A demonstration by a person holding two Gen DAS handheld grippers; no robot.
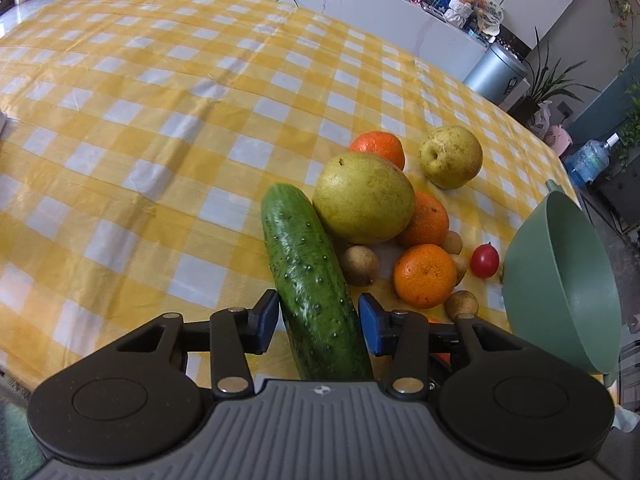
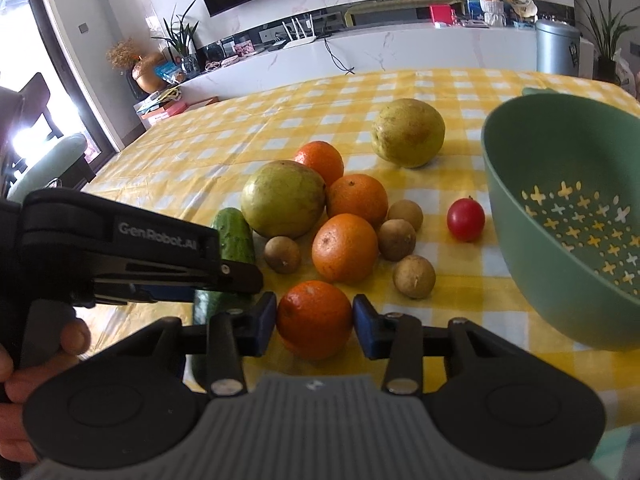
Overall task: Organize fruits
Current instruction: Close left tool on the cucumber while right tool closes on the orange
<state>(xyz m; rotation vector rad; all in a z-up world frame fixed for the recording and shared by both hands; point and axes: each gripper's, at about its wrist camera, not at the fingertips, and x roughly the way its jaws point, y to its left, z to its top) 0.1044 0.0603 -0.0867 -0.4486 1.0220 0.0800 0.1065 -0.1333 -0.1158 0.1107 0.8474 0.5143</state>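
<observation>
The green strainer bowl (image 2: 560,216) stands at the right of the checked tablecloth (image 1: 160,128), likely where the fruit belongs. Left of it, the cucumber (image 1: 308,272) lies against a big green fruit (image 1: 362,198); the left gripper (image 1: 318,322) straddles its near end, pads touching both sides, seemingly clamped to lift it. The right gripper (image 2: 314,322) squeezes the nearest orange (image 2: 314,318) by its sides, ready to carry it to the bowl

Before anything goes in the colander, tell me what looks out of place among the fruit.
The cucumber between the left gripper's pads is a vegetable lying against the large green fruit. The green colander sits tilted, empty.
</observation>
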